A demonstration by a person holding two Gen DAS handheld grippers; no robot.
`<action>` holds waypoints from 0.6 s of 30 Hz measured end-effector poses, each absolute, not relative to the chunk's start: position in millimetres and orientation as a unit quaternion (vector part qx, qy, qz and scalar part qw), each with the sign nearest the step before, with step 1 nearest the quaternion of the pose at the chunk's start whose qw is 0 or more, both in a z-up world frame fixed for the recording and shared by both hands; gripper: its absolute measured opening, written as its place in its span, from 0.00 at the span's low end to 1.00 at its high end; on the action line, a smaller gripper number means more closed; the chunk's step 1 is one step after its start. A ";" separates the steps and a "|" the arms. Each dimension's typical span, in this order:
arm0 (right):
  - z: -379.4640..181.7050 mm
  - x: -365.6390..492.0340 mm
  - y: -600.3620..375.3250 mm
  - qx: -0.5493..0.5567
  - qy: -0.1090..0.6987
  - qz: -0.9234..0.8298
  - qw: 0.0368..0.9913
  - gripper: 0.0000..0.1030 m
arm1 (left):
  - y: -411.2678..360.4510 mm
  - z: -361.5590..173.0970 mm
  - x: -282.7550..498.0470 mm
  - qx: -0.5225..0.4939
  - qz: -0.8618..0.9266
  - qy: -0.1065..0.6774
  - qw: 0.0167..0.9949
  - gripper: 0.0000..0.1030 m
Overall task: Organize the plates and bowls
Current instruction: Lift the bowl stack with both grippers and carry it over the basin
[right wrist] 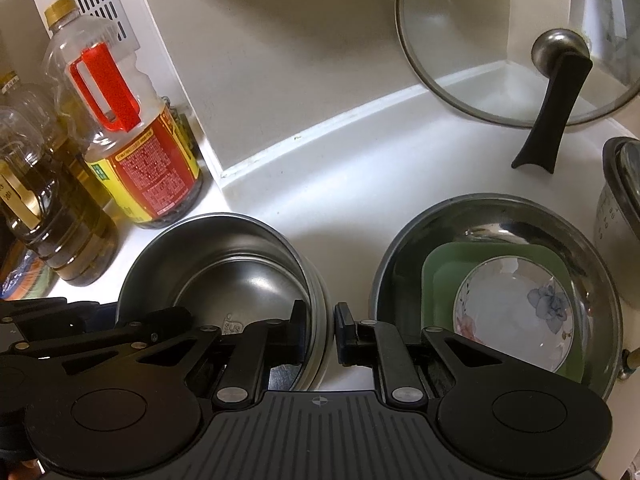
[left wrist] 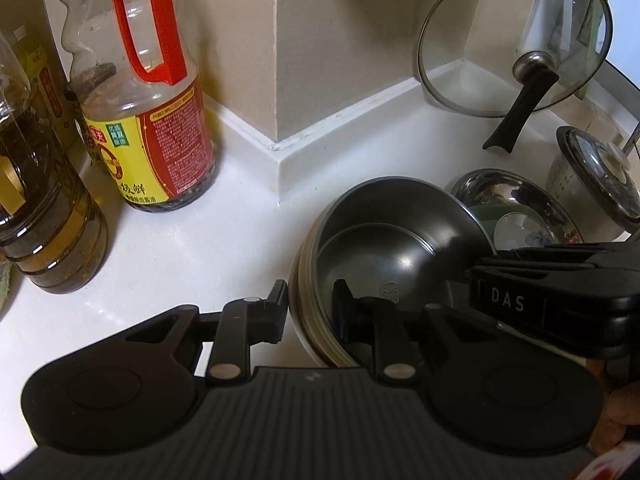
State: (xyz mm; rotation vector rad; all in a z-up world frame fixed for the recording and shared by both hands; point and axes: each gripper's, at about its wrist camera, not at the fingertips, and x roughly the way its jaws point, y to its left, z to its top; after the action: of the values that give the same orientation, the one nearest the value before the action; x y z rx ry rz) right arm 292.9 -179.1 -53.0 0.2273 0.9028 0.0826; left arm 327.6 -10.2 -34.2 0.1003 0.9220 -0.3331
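A: Item one, the steel bowl [left wrist: 384, 248]?
B: On the white counter [left wrist: 200, 248], near the wall corner. It looks like one steel bowl nested in another, the stack's ribbed side showing on its near edge.

A: Left gripper [left wrist: 310, 312]?
B: Pinching the bowl's near-left rim. One finger sits outside the wall, the other inside. Jaws narrow, pressed on the rim.

A: Right gripper [right wrist: 318, 330]?
B: Same bowl [right wrist: 224, 272], opposite rim. One finger is inside, one outside against the ribbed wall, clamped close. In the left view it enters from the right, marked "DAS".

A: Item two?
B: A wide steel basin [right wrist: 496, 240] just right of the bowl, apart from it. Inside lies a green square dish [right wrist: 440, 276], and on that a white plate with a flower print [right wrist: 516, 312].

A: Behind?
B: A glass pot lid [right wrist: 480, 52] with a black handle, leaning upright against the corner wall.

A: Far right?
B: A pot with a glass lid [left wrist: 596, 176], partly cut off by the frame.

A: Left side?
B: A soy sauce bottle with a red handle [left wrist: 152, 112], nearly empty, against the wall. Nearer, an oil bottle [left wrist: 44, 220] with dark liquid. More bottles behind, labels unclear.

A: Any person?
B: Fingertips [left wrist: 616, 420] at the left view's lower right edge.
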 end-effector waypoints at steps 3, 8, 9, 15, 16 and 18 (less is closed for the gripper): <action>-48.9 293.1 -181.1 0.109 0.431 0.038 0.895 0.14 | -12.7 -29.3 328.0 0.049 -0.162 0.438 0.883 0.20; -39.5 292.4 -187.4 0.108 0.424 0.034 0.898 0.14 | -19.8 -19.7 328.9 0.054 -0.171 0.429 0.885 0.20; -37.5 292.1 -189.3 0.109 0.423 0.032 0.899 0.14 | -21.7 -17.3 328.8 0.055 -0.174 0.426 0.886 0.20; -23.8 288.4 -203.5 0.116 0.410 0.017 0.904 0.14 | -38.1 -2.0 330.3 0.059 -0.190 0.409 0.890 0.20; -21.5 287.6 -206.6 0.118 0.408 0.013 0.905 0.14 | -41.8 0.1 330.6 0.060 -0.195 0.408 0.890 0.21; -17.3 285.7 -212.6 0.119 0.403 0.004 0.907 0.14 | -49.9 3.8 331.1 0.062 -0.204 0.405 0.889 0.20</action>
State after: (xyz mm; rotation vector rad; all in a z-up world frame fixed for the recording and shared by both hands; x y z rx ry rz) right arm 285.7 -212.6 -17.4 0.2447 0.8326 0.0083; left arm 331.1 -49.9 3.8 0.1298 0.8410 -0.4236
